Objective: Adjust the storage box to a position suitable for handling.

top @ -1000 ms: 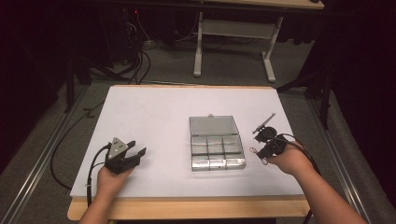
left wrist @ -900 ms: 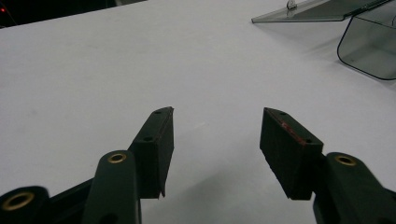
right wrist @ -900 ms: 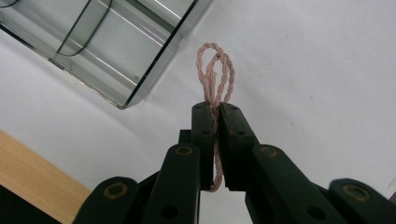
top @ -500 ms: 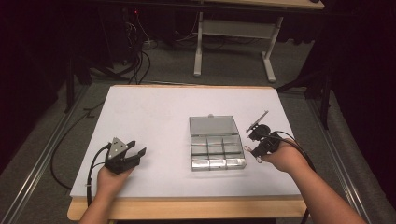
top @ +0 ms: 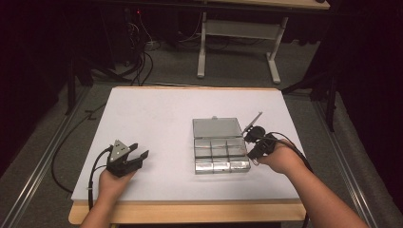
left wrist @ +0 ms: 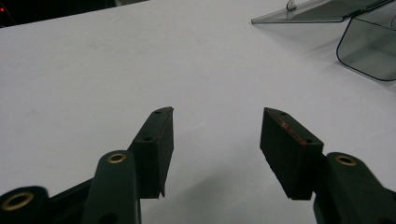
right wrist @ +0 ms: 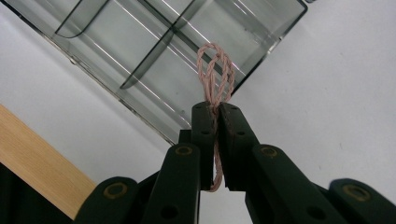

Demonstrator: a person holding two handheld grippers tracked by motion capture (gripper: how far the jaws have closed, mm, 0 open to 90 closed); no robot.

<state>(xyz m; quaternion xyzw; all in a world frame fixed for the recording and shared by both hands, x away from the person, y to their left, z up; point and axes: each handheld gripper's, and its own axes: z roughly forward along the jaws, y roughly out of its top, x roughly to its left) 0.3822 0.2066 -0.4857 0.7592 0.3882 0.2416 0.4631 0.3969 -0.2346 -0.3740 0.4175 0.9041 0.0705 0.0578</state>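
Right claw is pinching a pink twisted cord loop just off the clear compartment box's corner, apparently for stowing, w/ left claw resting spread on the counter nearby.

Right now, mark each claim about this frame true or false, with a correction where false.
1. The right hand-held gripper is shut on a pink twisted cord. True.
2. The left hand-held gripper holds the cord. False: its jaws stand open over the white table with nothing between them.
3. The clear compartment box has its lid open. True.
4. The box sits by the left hand-held gripper. False: it lies next to the right one.
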